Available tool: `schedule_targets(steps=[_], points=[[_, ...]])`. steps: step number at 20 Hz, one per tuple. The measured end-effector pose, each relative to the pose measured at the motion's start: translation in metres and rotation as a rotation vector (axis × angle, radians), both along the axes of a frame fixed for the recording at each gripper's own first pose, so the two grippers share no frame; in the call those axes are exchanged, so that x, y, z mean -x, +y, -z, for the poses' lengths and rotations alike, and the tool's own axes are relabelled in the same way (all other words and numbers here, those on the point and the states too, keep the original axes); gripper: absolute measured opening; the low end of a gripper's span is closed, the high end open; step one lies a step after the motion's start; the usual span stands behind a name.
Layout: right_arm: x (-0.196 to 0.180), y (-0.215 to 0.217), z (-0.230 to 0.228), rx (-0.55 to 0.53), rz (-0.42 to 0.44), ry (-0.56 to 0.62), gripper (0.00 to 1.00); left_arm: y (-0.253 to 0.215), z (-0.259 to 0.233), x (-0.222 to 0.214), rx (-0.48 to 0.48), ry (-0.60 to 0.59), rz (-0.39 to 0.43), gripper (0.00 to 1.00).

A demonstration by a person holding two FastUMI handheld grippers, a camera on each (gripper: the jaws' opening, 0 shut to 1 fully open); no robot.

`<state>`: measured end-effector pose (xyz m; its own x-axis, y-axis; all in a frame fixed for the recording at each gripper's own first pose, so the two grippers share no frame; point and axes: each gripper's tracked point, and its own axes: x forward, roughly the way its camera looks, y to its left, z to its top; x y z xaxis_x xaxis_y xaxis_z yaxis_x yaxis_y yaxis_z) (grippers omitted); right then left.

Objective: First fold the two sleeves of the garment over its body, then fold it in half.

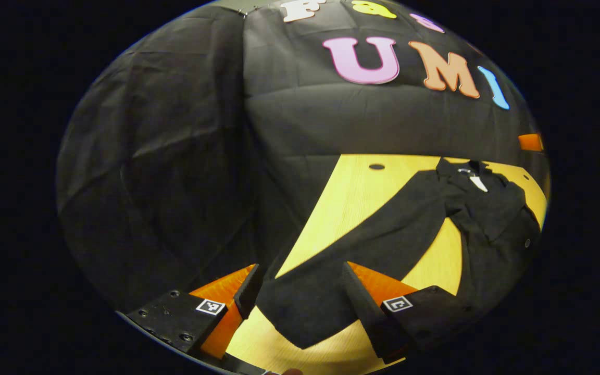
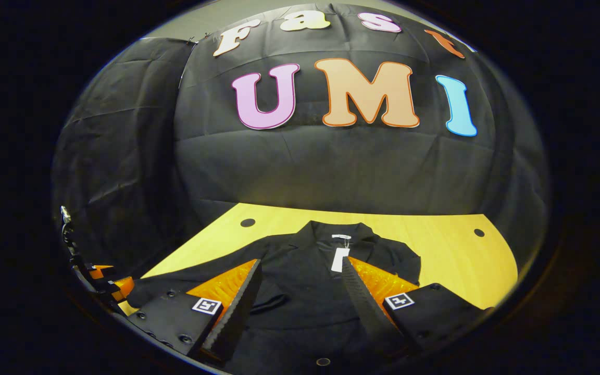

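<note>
The black shirt lay spread on the yellow wooden tabletop, its collar toward the booth wall and a white tag hanging just below the neck. In the right gripper view the body of the shirt sat directly ahead of and beneath the jaws of the right gripper, which stood spread wide with nothing between them but the cloth below; whether they touched it could not be told. The tag showed just inside the right-hand jaw.

In the left gripper view one long sleeve ran out from the shirt's body down toward the camera, and its cuff end lay flat on the tabletop between the jaws of the left gripper. Those jaws were also spread apart, one on each side of the cuff, not pinching it. The shirt's collar lay far ahead and to the right of them.

Round dark holes marked the tabletop near its far edge, well beyond the jaws. At the lower left of the right gripper view, part of the left gripper showed beside the sleeve.
</note>
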<state>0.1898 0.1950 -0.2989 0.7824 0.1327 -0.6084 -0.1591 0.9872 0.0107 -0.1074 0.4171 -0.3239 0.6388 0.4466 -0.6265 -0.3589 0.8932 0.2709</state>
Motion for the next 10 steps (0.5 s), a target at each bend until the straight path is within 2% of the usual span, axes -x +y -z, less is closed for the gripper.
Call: schedule_targets(steps=[6,8,9,10], points=[[0.009,-0.008,-0.001,0.0,0.022,0.004,0.98,0.001,0.048,0.026,0.078,0.108,-0.065,0.95],[0.016,-0.01,0.003,0.004,0.01,0.027,0.98,0.0,0.05,0.022,0.07,0.088,-0.054,0.95],[0.018,-0.012,0.002,0.004,0.01,0.032,1.0,-0.001,0.052,0.025,0.083,0.095,-0.05,0.95],[0.019,-0.014,0.0,0.002,0.012,0.026,0.98,-0.007,0.05,0.022,0.113,0.073,-0.038,0.93]])
